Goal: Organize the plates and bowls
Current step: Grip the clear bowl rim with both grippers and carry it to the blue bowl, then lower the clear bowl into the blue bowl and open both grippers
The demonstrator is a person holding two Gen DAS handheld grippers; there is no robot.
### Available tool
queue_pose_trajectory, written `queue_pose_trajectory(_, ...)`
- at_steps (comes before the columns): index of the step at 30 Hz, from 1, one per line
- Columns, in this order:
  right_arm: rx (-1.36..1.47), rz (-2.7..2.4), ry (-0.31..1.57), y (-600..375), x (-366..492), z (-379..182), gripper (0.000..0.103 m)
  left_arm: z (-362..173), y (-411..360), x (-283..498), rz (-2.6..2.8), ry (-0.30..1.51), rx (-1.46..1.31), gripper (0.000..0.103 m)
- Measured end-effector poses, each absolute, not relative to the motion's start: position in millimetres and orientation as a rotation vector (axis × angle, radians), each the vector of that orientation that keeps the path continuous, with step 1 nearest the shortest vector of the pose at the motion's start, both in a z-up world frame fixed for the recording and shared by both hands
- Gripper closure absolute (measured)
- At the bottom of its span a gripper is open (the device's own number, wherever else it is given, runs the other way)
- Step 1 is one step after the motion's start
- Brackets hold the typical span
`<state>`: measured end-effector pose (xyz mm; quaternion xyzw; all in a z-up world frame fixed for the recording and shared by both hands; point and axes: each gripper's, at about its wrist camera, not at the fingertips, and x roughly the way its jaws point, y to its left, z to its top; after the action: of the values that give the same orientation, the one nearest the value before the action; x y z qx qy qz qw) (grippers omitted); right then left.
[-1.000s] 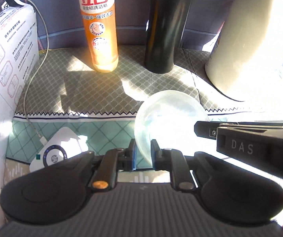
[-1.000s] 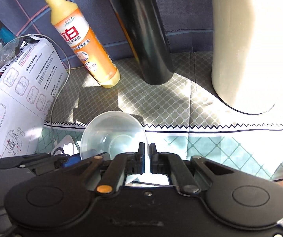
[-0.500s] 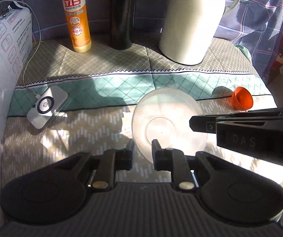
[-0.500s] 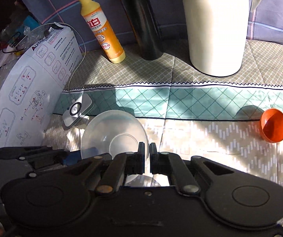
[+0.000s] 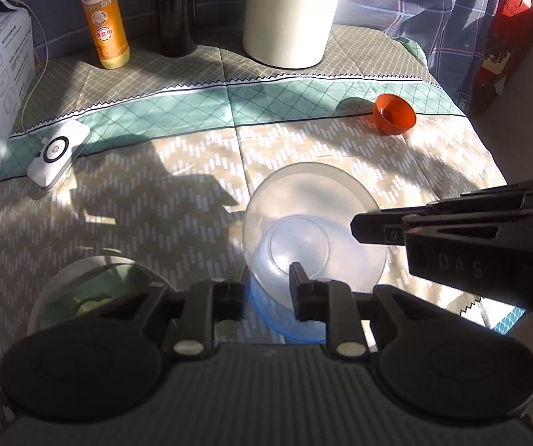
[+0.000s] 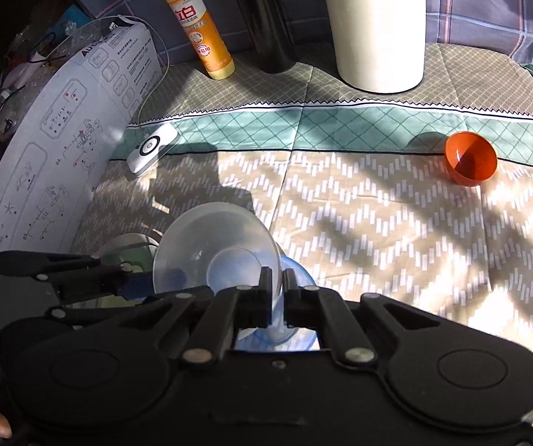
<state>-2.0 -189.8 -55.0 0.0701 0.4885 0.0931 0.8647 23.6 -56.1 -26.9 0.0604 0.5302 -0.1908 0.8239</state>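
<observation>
Now my clear bowl [image 5: 314, 223] is up in the air, just over a blue bowl [image 6: 296, 271] that sits near me on the cloth [image 5: 154, 200]. My right gripper [image 6: 276, 297] is pinched tight on the clear bowl's rim. My left gripper [image 5: 268, 286] is at the near left edge of the same bowl. Its jaws have just been opening, and the rim sits between them, but the pads do not press it any more. So the right gripper alone carries the bowl.

I think I am about to set the clear bowl into the blue one. That could go wrong. The bowl is thin and slippery and held only at one edge, so it could tip or twist and land crooked. If I let go too high, it could bounce off the blue bowl and roll away. The left finger [image 5: 299, 278] is very close to the rim and could bump it sideways.

Just left of the blue bowl is a pale green dish [image 5: 91, 278]. A small orange bowl [image 6: 471, 158] lies on its side, far to the right. It has to be put away too. A white charger [image 5: 60, 152] lies far left. At the far edge stand a yellow soap bottle [image 6: 199, 26], a black flask [image 6: 266, 18] and a big white jug [image 6: 378, 26].
</observation>
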Motion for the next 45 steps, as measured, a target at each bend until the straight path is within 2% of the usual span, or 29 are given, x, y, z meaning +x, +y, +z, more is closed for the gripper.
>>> queue_pose_trajectory(13, 0.144, 0.181, 1.077, -201.6, -14.8, -71.6, 0.097, -42.8, -72.1, 13.3, -0.435, 1.167, 0.175, 0.078)
queue_pose_trajectory(16, 0.144, 0.183, 1.082, -200.4, -14.0, -72.5, 0.094, -42.6, -73.7, 12.6, -0.440, 1.158, 0.180, 0.068)
queue_pose_trajectory(17, 0.141, 0.182, 1.082, -200.0, -13.9, -72.7, 0.094, -41.9, -73.6, 12.1, -0.438, 1.150, 0.181, 0.059)
queue_pose_trajectory(18, 0.136, 0.182, 1.082, -199.7, -13.6, -73.1, 0.091, -40.4, -73.7, 11.5, -0.434, 1.137, 0.185, 0.048)
queue_pose_trajectory(19, 0.133, 0.179, 1.078, -199.6, -13.8, -72.9, 0.088, -38.6, -74.2, 10.5, -0.431, 1.125, 0.192, 0.045)
queue_pose_trajectory(22, 0.127, 0.159, 1.055, -201.9, -14.0, -69.8, 0.068, -34.1, -75.3, 7.8, -0.426, 1.093, 0.208, 0.041)
queue_pose_trajectory(24, 0.131, 0.153, 1.040, -204.7, -14.4, -67.7, 0.041, -32.2, -74.1, 7.1, -0.437, 1.083, 0.193, 0.029)
queue_pose_trajectory(27, 0.125, 0.140, 1.014, -206.5, -16.0, -64.1, 0.027, -31.1, -72.7, 6.7, -0.430, 1.064, 0.191, 0.019)
queue_pose_trajectory(33, 0.137, 0.129, 0.998, -208.6, -18.0, -62.7, 0.014, -30.3, -70.8, 6.4, -0.422, 1.049, 0.196, 0.004)
queue_pose_trajectory(45, 0.213, 0.111, 0.977, -225.5, -19.0, -62.7, 0.004, -27.9, -76.0, 16.9, -0.412, 1.032, 0.189, 0.000)
